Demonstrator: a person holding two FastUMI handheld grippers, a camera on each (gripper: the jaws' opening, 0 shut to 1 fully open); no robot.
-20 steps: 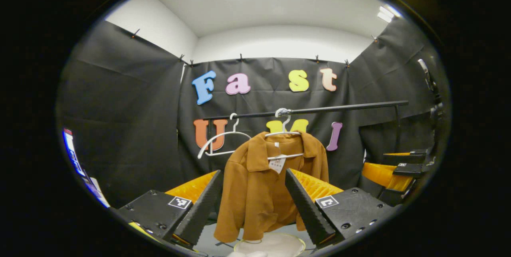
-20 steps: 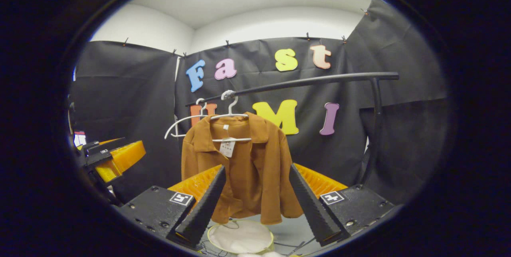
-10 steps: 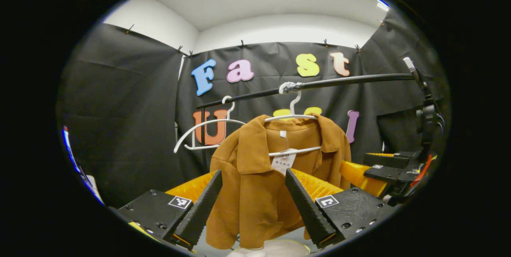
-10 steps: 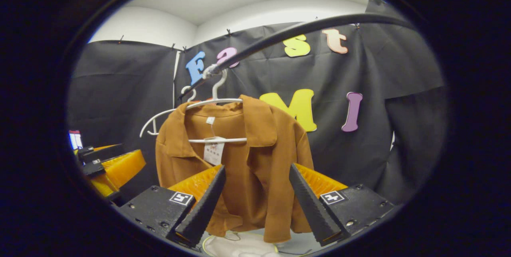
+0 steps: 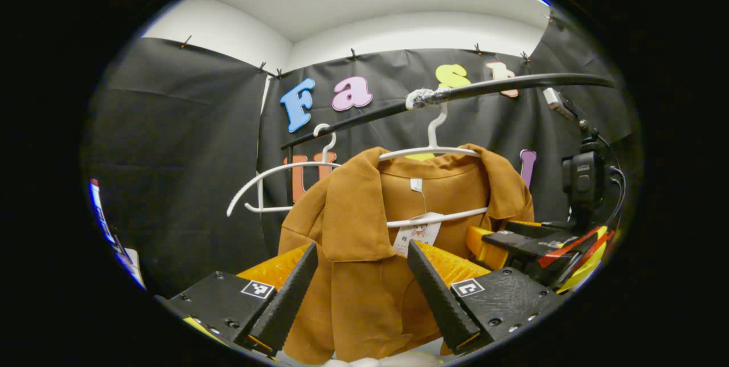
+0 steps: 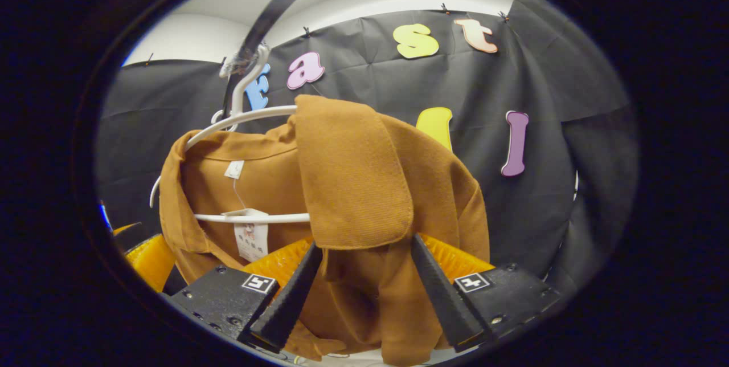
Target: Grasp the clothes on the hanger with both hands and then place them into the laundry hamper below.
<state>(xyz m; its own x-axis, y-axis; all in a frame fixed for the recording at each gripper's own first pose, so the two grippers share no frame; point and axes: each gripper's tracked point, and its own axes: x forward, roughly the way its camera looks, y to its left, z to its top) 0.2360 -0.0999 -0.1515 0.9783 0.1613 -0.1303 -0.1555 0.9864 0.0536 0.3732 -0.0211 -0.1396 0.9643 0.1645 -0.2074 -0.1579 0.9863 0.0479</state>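
Both tongs are wide open and holding nothing. The left tongs (image 5: 359, 293) sit low centre of the left gripper view, lined up under the jacket (image 5: 364, 276) collar. The right tongs (image 6: 364, 293) frame the other lapel, fabric just between the fingers but not pinched. The jacket hangs on a white hanger (image 5: 433, 150) from the rail (image 5: 512, 85). I'd guess they're aiming at each shoulder so it slides off evenly. There's open room on the frame's right, past the jacket's edge.

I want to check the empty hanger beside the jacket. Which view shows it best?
The left gripper view: the empty white hanger hangs in full from the black rail, left of the brown jacket. In the right gripper view, just a curved sliver peeks from behind the jacket.
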